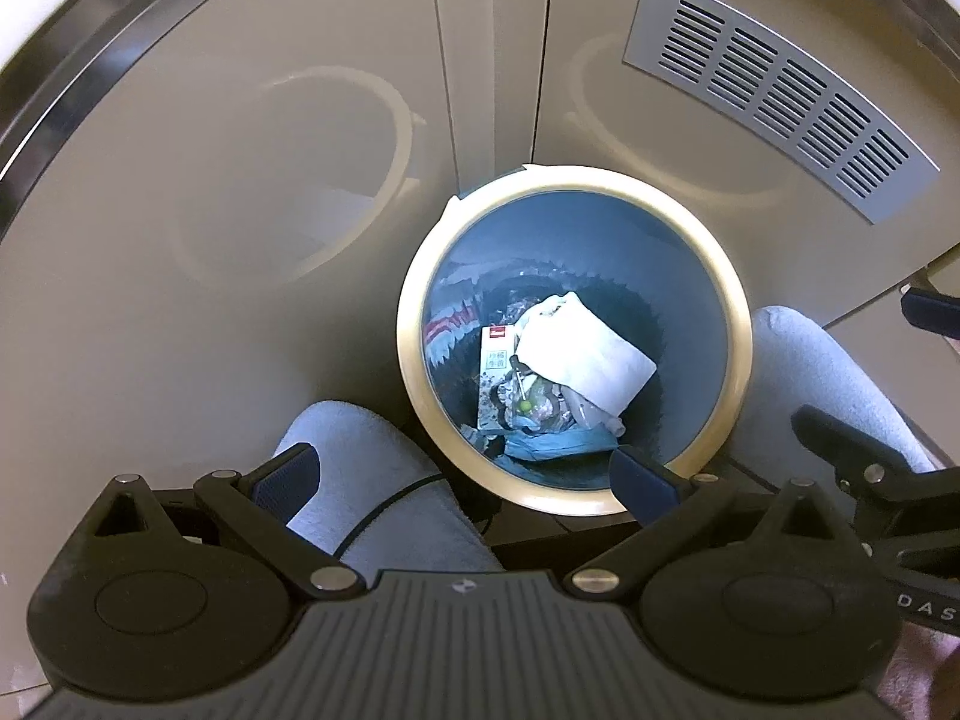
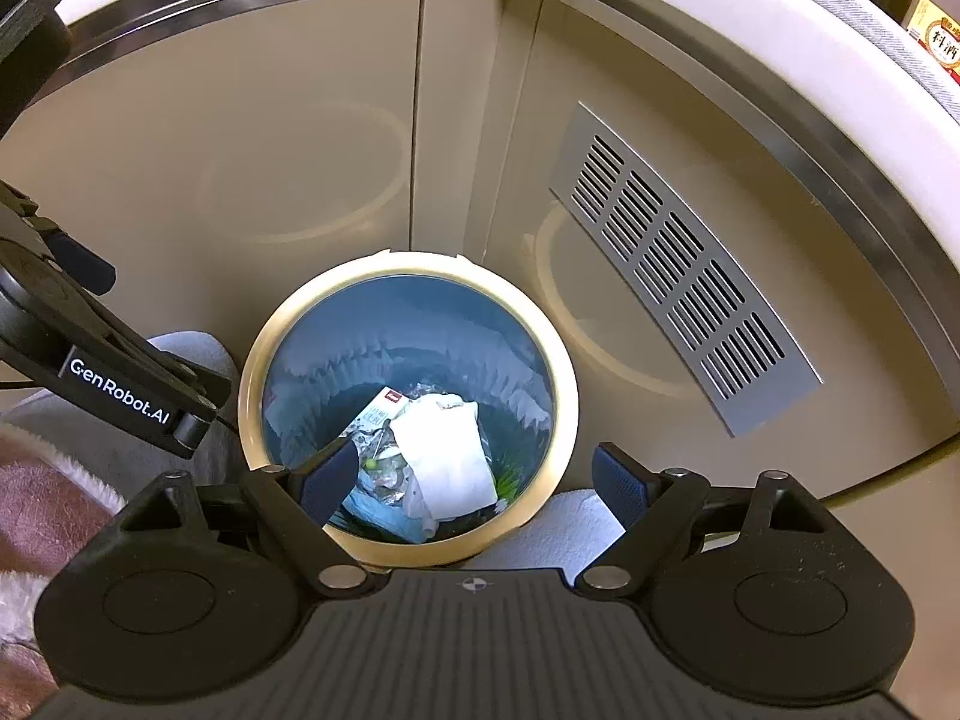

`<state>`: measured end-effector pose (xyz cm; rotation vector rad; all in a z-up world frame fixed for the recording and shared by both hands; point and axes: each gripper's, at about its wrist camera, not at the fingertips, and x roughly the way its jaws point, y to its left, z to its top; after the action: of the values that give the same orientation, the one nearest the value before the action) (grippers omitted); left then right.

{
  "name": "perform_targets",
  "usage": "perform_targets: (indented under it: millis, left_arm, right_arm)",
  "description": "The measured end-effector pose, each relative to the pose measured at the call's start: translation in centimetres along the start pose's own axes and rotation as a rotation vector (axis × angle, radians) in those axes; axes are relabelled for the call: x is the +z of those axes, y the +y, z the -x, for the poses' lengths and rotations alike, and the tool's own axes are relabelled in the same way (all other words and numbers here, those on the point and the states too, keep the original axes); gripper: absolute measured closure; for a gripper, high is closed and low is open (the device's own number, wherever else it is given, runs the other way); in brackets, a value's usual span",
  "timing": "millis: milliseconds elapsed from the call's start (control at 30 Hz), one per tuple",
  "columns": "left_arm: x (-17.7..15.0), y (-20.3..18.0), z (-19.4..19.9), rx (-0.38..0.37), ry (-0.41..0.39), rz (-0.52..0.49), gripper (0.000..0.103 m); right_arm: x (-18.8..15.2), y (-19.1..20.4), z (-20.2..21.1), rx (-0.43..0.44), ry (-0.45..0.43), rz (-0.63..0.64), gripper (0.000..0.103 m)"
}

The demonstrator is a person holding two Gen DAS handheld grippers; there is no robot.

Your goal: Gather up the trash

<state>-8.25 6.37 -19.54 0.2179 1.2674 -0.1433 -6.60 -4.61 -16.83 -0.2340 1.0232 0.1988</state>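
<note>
- While both claws point steeply down, the round trash bin (image 1: 414,324) with a cream rim sits on the floor right against beige cabinet doors (image 1: 240,180), between the person's two grey-clad knees (image 1: 360,468).
- Left claw (image 1: 465,477): jaws wide apart, nothing between the pads; its right fingertip (image 1: 642,483) overlaps the bin's near rim in the left wrist view, the left one lies over the knee.
- Right claw (image 2: 474,477): also spread wide and empty; its left fingertip (image 2: 327,480) shows over the bin's opening, the right one sits outside the rim.
- The bin is lined with a blue bag (image 1: 540,240), crinkled down the walls.
- Trash lies at the bottom: a white folded paper or napkin (image 1: 588,360) on top, a small printed carton (image 1: 495,372) beside it, a light-blue crumpled piece (image 1: 552,444) nearest the camera, plus mixed scraps too small to tell.
- A grey slotted vent grille (image 2: 678,264) is set in the right cabinet door.
- The bin's rim reflects faintly in the glossy doors.
- A white counter edge (image 2: 750,18) curves above the doors; a bottle with a red-and-yellow label (image 2: 936,30) stands on it at top right in the right wrist view.
- A pink fuzzy sleeve (image 2: 42,498) shows at the lower left of that view.
</note>
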Motion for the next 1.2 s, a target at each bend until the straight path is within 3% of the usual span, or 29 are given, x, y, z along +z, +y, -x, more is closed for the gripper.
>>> perform_targets:
  millis: [567,1200]
  left_arm:
    - [-0.08,-0.24,-0.63,0.017,0.028,-0.022,0.000]
    - [-0.06,-0.31,-0.76,0.017,0.037,-0.034,0.000]
  right_arm:
    - [0.22,0.07,-0.39,0.003,0.018,0.001,0.014]
    - [0.05,0.16,-0.62,0.008,0.027,0.006,0.000]
